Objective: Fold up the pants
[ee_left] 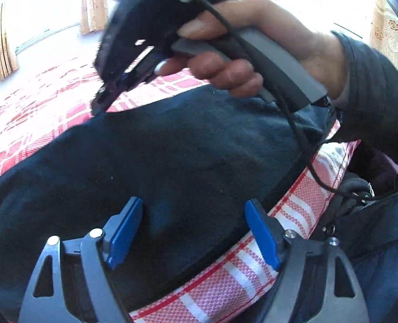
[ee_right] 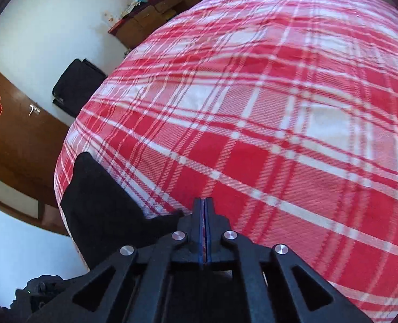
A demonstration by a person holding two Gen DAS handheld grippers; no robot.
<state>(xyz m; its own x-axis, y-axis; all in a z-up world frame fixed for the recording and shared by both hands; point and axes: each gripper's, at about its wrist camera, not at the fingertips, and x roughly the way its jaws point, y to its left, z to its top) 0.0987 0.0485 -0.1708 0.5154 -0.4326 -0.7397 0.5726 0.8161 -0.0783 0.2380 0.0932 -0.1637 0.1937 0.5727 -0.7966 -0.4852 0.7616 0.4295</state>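
Left gripper (ee_left: 193, 231), black-framed with blue pads, stands with its jaws wide apart over the dark navy fabric pants (ee_left: 172, 156); nothing is held between the pads. One blue pad (ee_left: 123, 232) sits above the cloth, the other (ee_left: 262, 235) above the garment's near hem line, where it meets the red-and-white plaid bedspread (ee_left: 225, 282).

Right gripper (ee_left: 101, 102), held in the person's bare right hand (ee_left: 247, 51), has its jaws pressed together on the far edge of the pants. In the right wrist view the two blue pads (ee_right: 204, 231) meet flush, with dark cloth (ee_right: 104, 204) running out to the left of them, draped toward the bed's left edge.

Pants condition: plain, matte, thick-looking fabric, spread broadly across the near part of the bed, with soft ripples toward the left and a straight seamed hem along the near side. A lighter blue patch shows at the right end, beneath the hand. The far edge appears slightly raised at the pinch point.

A black cable (ee_left: 298, 134) hangs from the right gripper's handle across the garment.
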